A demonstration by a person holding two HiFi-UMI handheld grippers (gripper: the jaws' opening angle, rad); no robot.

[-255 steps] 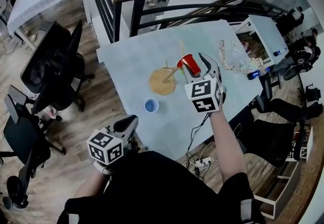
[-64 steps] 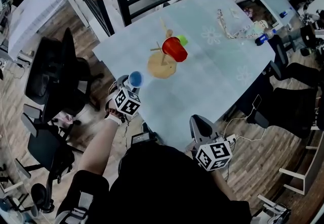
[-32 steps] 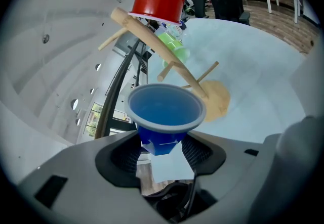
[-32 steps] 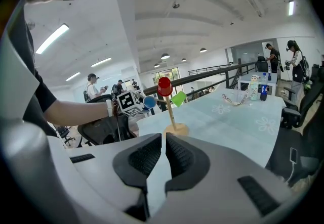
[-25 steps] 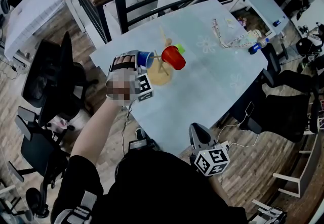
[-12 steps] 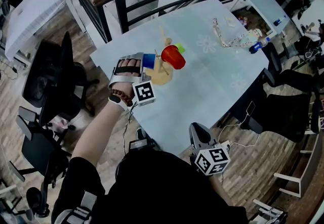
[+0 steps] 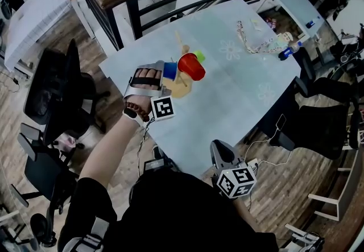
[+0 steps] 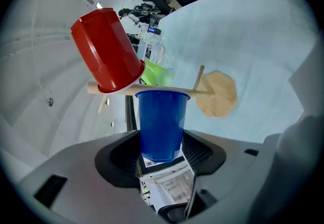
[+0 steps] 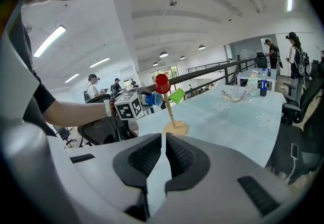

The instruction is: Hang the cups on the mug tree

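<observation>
left gripper point(image 8: 161, 143) grips the likely light, squashable blue cup point(image 8: 162, 117) by its base, jaws wide, rim at the tree point(image 8: 218, 95) near the table's point(image 7: 239, 86) left edge; right gripper point(image 9: 163, 160) closed, empty

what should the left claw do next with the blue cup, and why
Likely nudge the left claw toward the bare peg so the mouth of the blue cup slips over it. The claw grips the cup, whose rim sits right at the stem but on no peg yet. The red cup and green cup already hang.
</observation>
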